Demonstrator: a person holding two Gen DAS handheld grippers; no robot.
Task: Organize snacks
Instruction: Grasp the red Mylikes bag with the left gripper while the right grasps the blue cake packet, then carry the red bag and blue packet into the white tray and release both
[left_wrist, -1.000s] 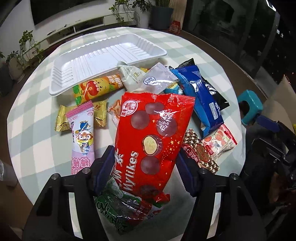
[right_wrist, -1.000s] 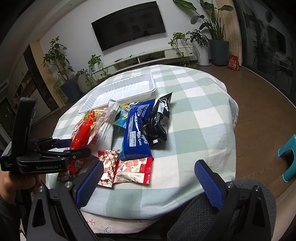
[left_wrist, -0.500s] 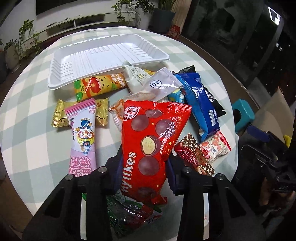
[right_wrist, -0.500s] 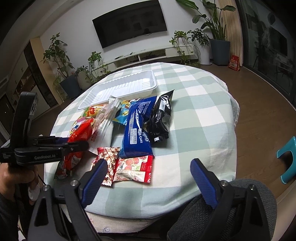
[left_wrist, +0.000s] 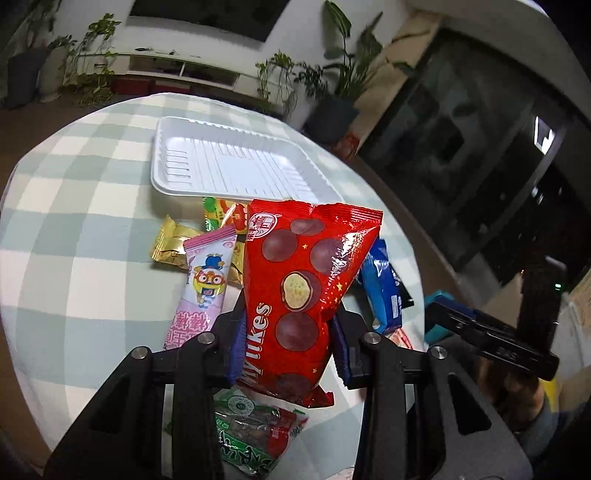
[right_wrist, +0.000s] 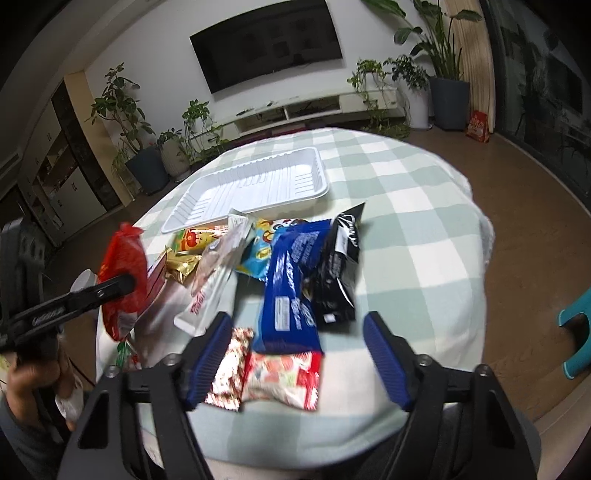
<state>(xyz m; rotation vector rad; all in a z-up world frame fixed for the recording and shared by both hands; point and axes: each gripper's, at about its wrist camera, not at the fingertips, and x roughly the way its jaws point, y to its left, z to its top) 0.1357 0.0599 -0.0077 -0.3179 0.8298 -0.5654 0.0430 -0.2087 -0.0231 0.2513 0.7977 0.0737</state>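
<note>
My left gripper (left_wrist: 288, 328) is shut on a red Mylikes bag (left_wrist: 299, 280) and holds it lifted above the table, upright. The bag also shows in the right wrist view (right_wrist: 123, 284), at the left, clamped by the left gripper (right_wrist: 122, 286). The empty white tray (left_wrist: 236, 162) lies at the far side of the table; it also shows in the right wrist view (right_wrist: 255, 188). My right gripper (right_wrist: 299, 354) is open and empty, above a red-and-white strawberry packet (right_wrist: 284, 376) and a brown patterned packet (right_wrist: 227, 369) near the front edge.
Loose snacks lie on the checked cloth: a pink cartoon packet (left_wrist: 203, 288), a gold packet (left_wrist: 170, 247), a green-red packet (left_wrist: 251, 428), a blue cake bag (right_wrist: 291, 288), a black bag (right_wrist: 338, 269), a clear white packet (right_wrist: 210, 280). A teal stool (right_wrist: 576, 332) stands right.
My left gripper has closed on the red bag and lifted it off the table, tilting up. My right gripper has moved forward and down over the front packets.
</note>
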